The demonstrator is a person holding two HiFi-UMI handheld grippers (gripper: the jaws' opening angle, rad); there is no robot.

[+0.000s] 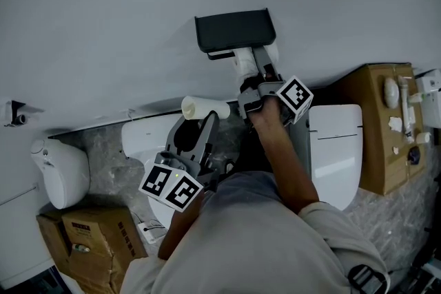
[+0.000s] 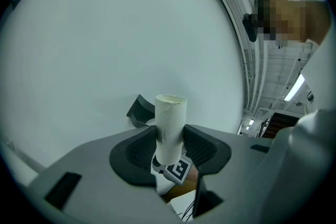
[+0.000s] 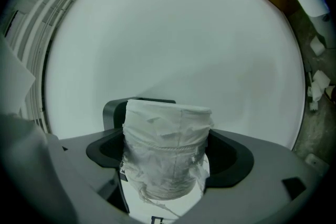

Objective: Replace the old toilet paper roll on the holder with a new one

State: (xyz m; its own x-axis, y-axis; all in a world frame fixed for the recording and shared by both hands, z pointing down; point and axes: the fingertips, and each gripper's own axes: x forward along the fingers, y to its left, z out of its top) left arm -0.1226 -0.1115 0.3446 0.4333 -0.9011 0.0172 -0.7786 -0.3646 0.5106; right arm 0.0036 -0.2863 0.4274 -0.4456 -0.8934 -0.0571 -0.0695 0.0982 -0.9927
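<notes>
Looking at the new roll [image 3: 167, 152]: it's clamped by its sides in the right gripper [image 1: 256, 69], just below the black holder [image 1: 234, 31] on the wall, so that hand's nearer. The left gripper [image 1: 207, 122] sits lower, clenched on the empty cardboard tube [image 1: 204, 107].

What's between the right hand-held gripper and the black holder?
The new toilet paper roll, clamped in the right hand-held gripper, with the black holder just behind it. The right gripper view shows it.

Speckled floor [image 1: 105, 174] w/ cardboard boxes [image 1: 93, 237], toilet [image 1: 337, 148]
</notes>
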